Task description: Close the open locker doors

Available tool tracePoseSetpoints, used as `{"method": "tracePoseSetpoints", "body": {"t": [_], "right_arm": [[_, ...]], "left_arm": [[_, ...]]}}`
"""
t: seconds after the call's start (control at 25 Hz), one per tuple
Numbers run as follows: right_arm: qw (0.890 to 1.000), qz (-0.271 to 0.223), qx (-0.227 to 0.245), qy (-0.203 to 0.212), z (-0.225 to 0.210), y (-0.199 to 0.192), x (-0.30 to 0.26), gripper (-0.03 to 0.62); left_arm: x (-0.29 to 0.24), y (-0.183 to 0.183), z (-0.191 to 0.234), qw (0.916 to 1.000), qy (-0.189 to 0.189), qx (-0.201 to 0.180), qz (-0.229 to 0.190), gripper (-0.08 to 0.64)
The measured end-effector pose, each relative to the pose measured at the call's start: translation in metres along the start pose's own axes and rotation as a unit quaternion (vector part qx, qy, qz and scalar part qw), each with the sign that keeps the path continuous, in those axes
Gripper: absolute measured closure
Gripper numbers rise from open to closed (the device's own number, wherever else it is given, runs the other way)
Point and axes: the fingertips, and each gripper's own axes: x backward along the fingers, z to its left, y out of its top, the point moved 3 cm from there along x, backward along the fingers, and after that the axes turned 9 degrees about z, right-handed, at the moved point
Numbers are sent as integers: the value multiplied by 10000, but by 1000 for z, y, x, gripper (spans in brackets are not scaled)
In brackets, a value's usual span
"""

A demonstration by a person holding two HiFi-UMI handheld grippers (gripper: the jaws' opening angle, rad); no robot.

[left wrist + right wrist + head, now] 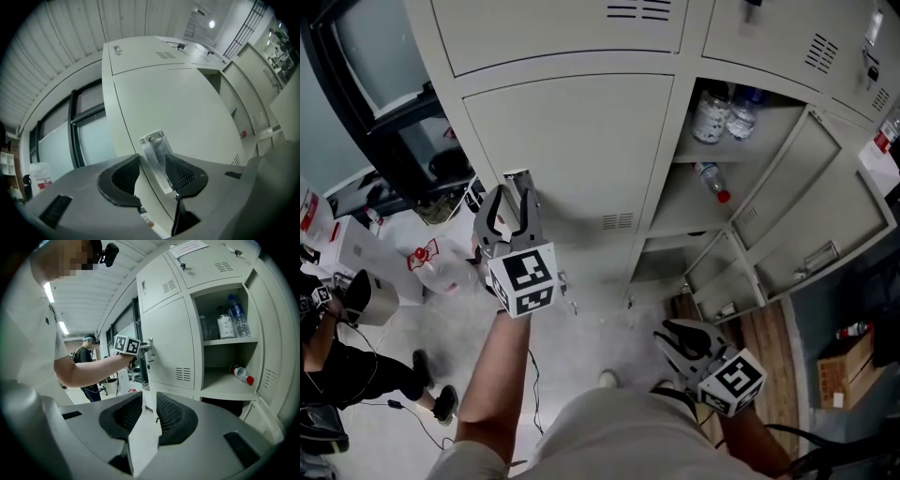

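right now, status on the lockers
Left gripper open, jaws astride middle door's latch. Right gripper low, pale panel edge between jaws, grip unclear. Neighbouring locker doors open.

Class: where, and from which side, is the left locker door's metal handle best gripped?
Grip the metal handle across its side edges, coming straight at the locker door: it is a narrow strip standing off the panel, and the left gripper straddles it that way.

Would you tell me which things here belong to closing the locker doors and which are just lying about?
Job: open doors, door handle, low door, left gripper, right gripper.
Lying about: shelf bottles, floor bag, cardboard box.
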Motion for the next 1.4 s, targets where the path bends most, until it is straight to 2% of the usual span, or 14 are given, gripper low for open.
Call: {"method": "tracePoseSetpoints", "body": {"t": [0.12,0.4,0.68,0.84,1.0,1.24,1.4], "right_arm": [[9999,-23,-46,-111,-4,-1,6,502],[9991,-5,-198,-373,-12,-15,29,505],[9985,-15,-318,-436,-23,-28,51,505],[9987,-102,-251,-424,-36,-32,75,505],[9984,-178,-186,-497,-58,-42,113,505],[9976,-136,-312,-599,-123,-74,191,505],[9972,-226,-315,-641,-155,-90,231,505]], "left_arm": [[3,4,2,9994,-252,194,-155,382],[22,8,10,9942,-500,766,-559,377],[68,24,-29,9895,-965,832,-682,379],[103,35,-78,9849,-1353,888,-612,379],[134,52,-146,9794,-1703,953,-510,379],[168,101,-276,9684,-2265,1007,-285,377],[194,132,-340,9596,-2544,1181,-239,377]]}}
